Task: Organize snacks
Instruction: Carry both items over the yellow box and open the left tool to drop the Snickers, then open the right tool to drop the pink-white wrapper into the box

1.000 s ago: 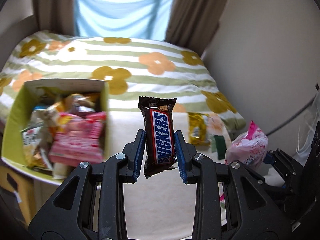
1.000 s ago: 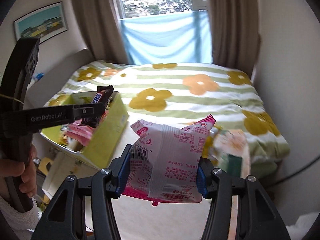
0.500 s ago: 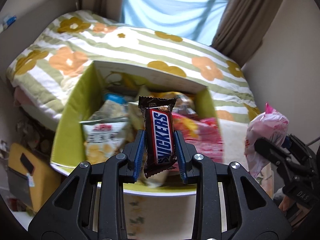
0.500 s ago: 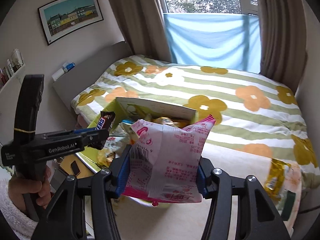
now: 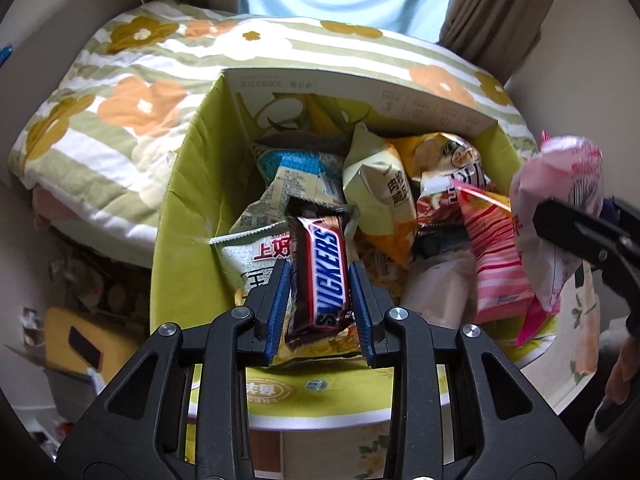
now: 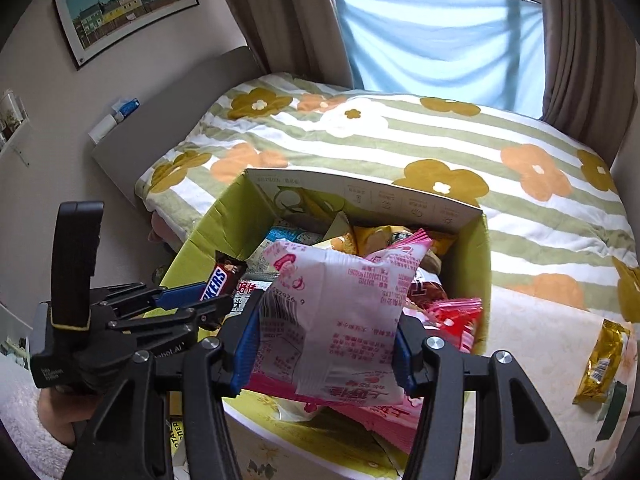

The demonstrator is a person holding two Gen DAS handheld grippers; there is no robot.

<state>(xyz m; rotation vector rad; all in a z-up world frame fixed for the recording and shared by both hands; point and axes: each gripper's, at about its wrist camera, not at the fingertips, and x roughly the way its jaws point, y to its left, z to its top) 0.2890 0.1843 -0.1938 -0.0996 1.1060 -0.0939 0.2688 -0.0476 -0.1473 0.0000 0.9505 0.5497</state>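
Observation:
My left gripper is shut on a Snickers bar, held upright over the near left part of a green cardboard box full of snack packets. The bar also shows in the right wrist view, with the left gripper beside the box. My right gripper is shut on a pink and white snack packet, held above the box's near side. That packet shows at the right edge of the left wrist view.
The box stands on a cream table against a bed with a flowered striped cover. A gold packet and a dark green one lie on the table to the right. A yellow item sits below left.
Both grippers have moved left and forward from the table to over the box, each still holding its snack. The box now fills the middle of both views.

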